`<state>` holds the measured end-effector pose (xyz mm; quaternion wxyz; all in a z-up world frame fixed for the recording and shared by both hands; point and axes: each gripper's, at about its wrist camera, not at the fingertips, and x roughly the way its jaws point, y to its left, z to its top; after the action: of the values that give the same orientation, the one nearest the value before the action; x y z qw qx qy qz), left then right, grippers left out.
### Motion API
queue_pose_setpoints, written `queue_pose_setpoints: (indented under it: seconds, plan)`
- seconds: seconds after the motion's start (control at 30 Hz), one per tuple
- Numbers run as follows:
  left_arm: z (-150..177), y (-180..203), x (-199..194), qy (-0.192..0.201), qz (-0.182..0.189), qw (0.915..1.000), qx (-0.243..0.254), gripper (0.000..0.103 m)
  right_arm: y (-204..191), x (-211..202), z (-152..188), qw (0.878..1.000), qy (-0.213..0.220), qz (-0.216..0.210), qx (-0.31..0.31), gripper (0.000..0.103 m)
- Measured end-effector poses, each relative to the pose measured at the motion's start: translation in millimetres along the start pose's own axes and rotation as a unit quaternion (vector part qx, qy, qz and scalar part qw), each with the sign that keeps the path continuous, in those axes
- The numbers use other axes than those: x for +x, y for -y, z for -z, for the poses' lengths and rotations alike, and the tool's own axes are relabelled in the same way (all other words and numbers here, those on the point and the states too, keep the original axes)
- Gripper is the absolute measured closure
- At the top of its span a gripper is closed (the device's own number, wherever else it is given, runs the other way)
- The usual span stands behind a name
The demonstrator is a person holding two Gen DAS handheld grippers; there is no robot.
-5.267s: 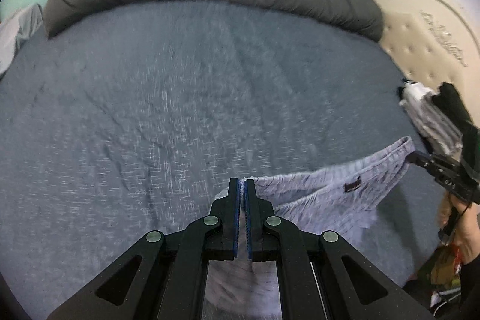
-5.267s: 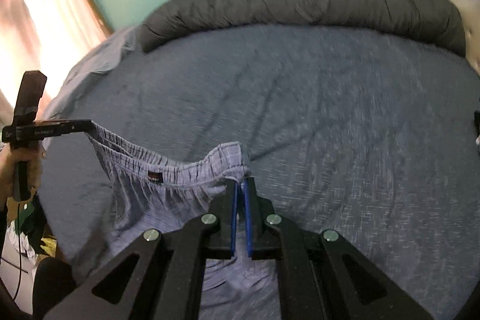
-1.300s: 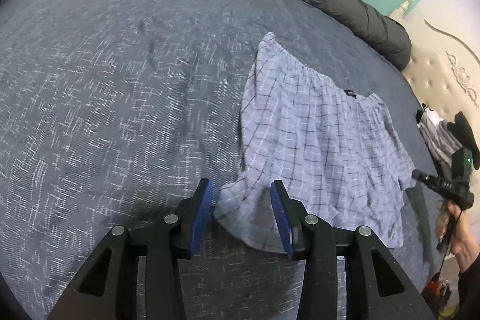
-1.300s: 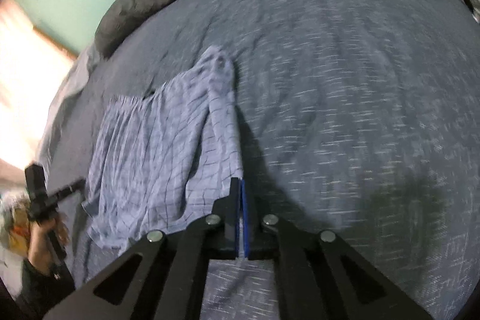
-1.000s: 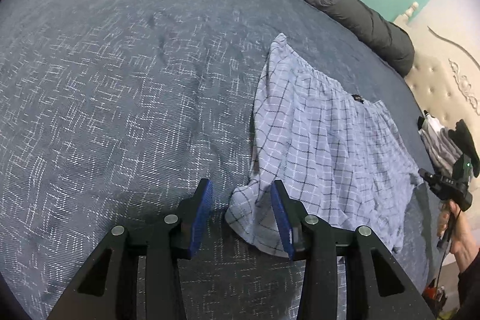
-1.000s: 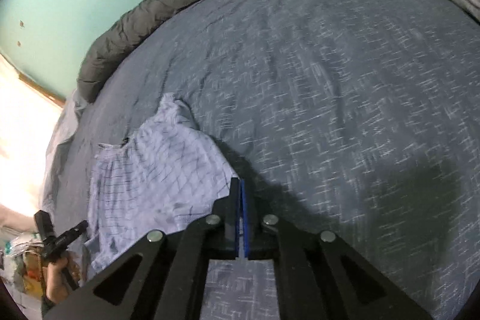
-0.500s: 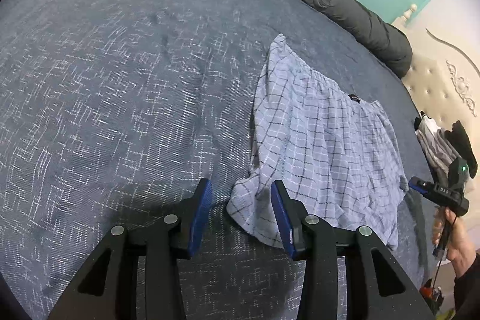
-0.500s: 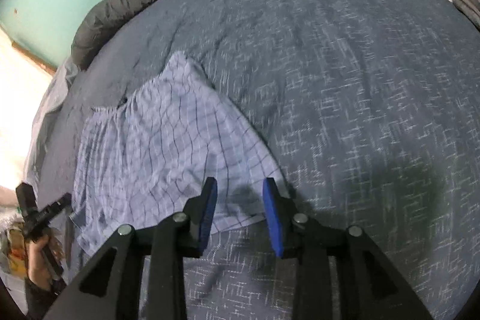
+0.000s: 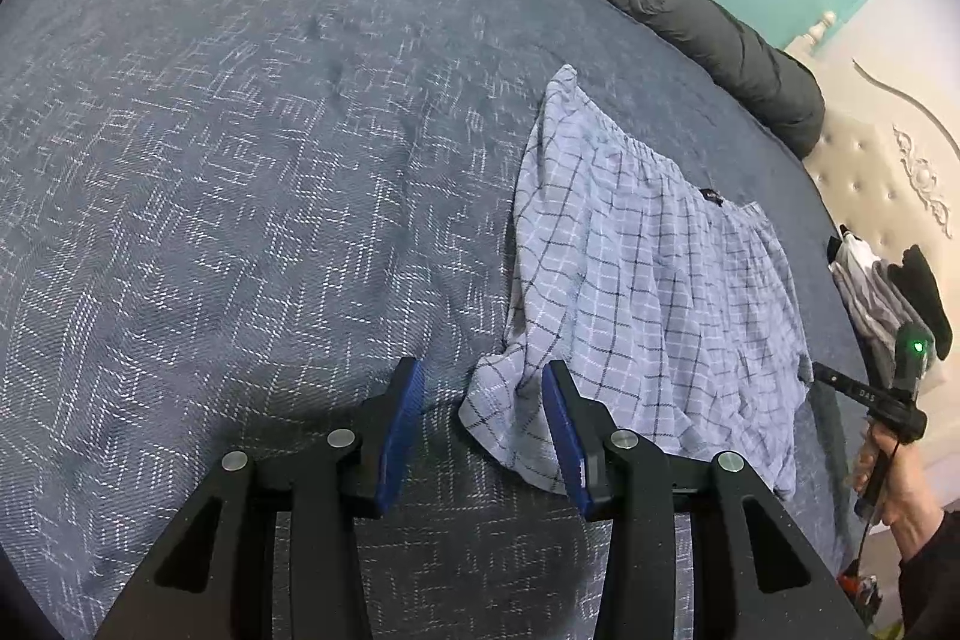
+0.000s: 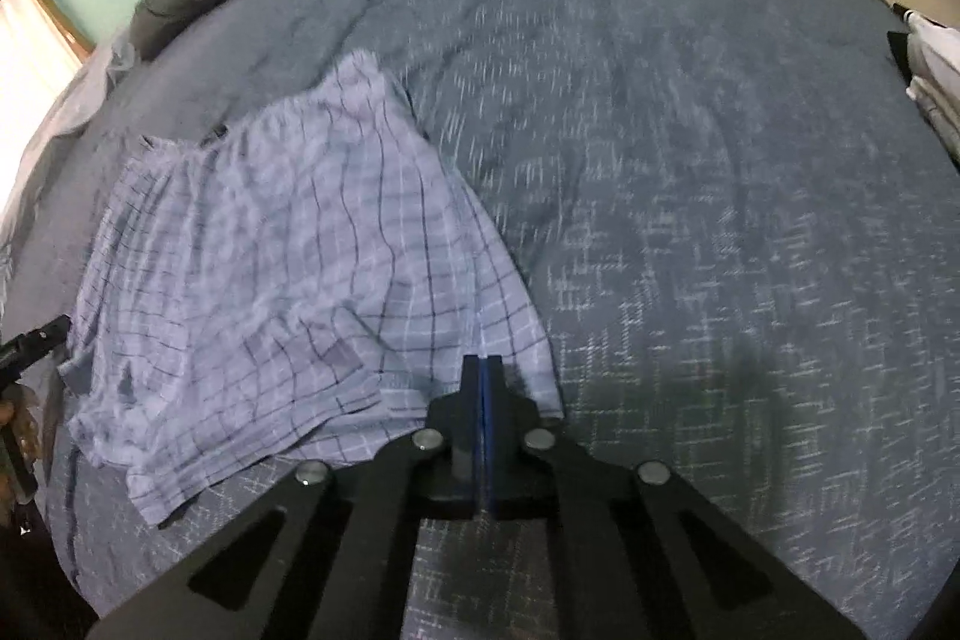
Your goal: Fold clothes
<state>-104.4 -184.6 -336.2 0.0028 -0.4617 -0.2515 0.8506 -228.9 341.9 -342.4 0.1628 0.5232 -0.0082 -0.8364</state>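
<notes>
Checked shorts (image 9: 648, 292) spread flat on bed (image 9: 240, 160), waistband far, hems near. Left hand-held gripper (image 9: 483, 418) open astride one hem corner; right hand-held gripper (image 10: 483, 370) pinched closed on the other.

Checked shorts (image 9: 648, 292) flat on bed

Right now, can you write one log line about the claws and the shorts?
left claw: open, hem corner between pads | right claw: shut on checked shorts hem | shorts: flat on bed
</notes>
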Motion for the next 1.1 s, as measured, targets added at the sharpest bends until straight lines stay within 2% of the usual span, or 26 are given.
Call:
queue_pose_setpoints:
  seconds: [0.17, 0.23, 0.33, 0.47, 0.57, 0.67, 0.77, 0.8, 1.1]
  plan:
    - [0.2, -2.0, -0.2, 0.001, 0.002, 1.0000, -0.004, 0.058, 22.7, -12.7, 0.5, 0.998, 0.012, -0.040, 0.036, 0.103]
    - [0.4, -1.2, 0.3, 0.001, 0.003, 1.0000, -0.004, 0.058, 20.1, -10.5, 0.0, 0.998, 0.007, -0.048, 0.036, 0.102]
    - [1.0, 0.9, 0.7, 0.000, 0.003, 1.0000, -0.003, 0.058, 1.8, -2.5, -3.3, 0.999, -0.003, -0.037, 0.014, 0.100]
    - [0.5, 3.0, 2.2, 0.001, 0.004, 1.0000, -0.004, 0.058, -12.6, 15.9, -1.3, 1.000, -0.022, -0.012, 0.009, 0.084]
    - [1.0, 1.9, 1.3, 0.001, 0.005, 1.0000, -0.005, 0.058, -20.9, 27.4, -0.1, 0.999, -0.031, 0.004, 0.000, 0.080]
    - [0.7, 2.5, 1.8, 0.000, 0.006, 1.0000, -0.005, 0.058, -28.6, 27.6, 3.1, 0.999, -0.027, 0.019, -0.021, 0.080]
    - [1.5, 3.3, 1.1, -0.001, 0.007, 1.0000, -0.005, 0.058, -28.4, 25.8, 6.1, 0.999, -0.022, 0.021, -0.021, 0.098]
    - [1.2, 3.8, 1.7, -0.001, 0.008, 1.0000, -0.005, 0.058, -26.9, 24.6, 7.4, 0.999, -0.021, 0.020, -0.020, 0.099]
    - [1.1, -0.8, -2.0, 0.001, 0.010, 0.9999, -0.013, 0.058, -1.6, -13.2, 11.6, 1.000, 0.027, -0.004, 0.010, 0.101]
